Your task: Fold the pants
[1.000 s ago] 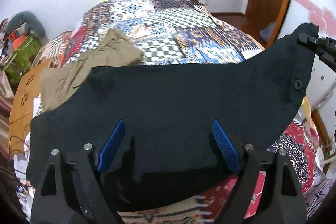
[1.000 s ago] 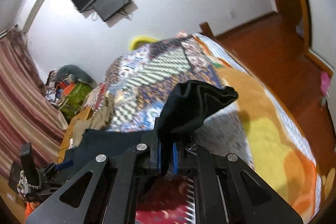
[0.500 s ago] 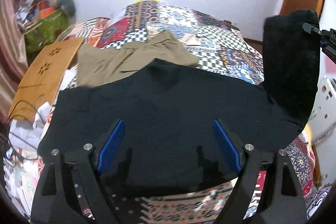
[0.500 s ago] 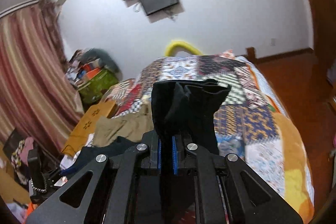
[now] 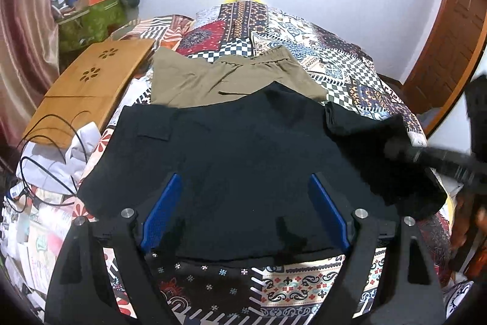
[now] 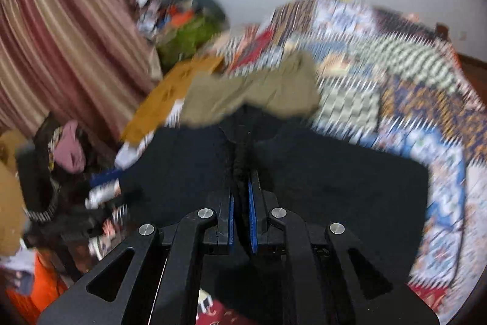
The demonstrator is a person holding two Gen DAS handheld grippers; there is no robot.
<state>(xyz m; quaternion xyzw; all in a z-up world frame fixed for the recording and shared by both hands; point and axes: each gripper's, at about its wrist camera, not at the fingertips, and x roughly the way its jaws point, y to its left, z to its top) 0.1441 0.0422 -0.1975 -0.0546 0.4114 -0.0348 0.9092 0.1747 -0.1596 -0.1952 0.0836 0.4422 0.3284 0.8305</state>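
So my right gripper [image 6: 241,203] is clamped tight on a bunched edge of the black pants [image 5: 243,166], you can see the dark fabric squeezed between the blue pads. A second ago that edge was hoisted way up in the air off to the side, standing like a little flag against the wall. Now I've swung it over and down across the garment, so the lifted flap is draped back on top of the rest. Basically the first fold is landing, though the wrist view is a blurry mess mid-swing.

My left gripper [image 5: 243,221] is spread wide with nothing in it, just hovering over the near hem of the pants. It slid sideways along the patchwork quilt [image 5: 304,285] compared with a second ago, and now looks straight up the bed instead of at an angle.

The pants lie across the near end of the bed, overlapping the khaki trousers [image 5: 225,78] behind them. The wooden board [image 5: 88,87] sits off to the left, untouched. I'd guess letting go and smoothing comes next.
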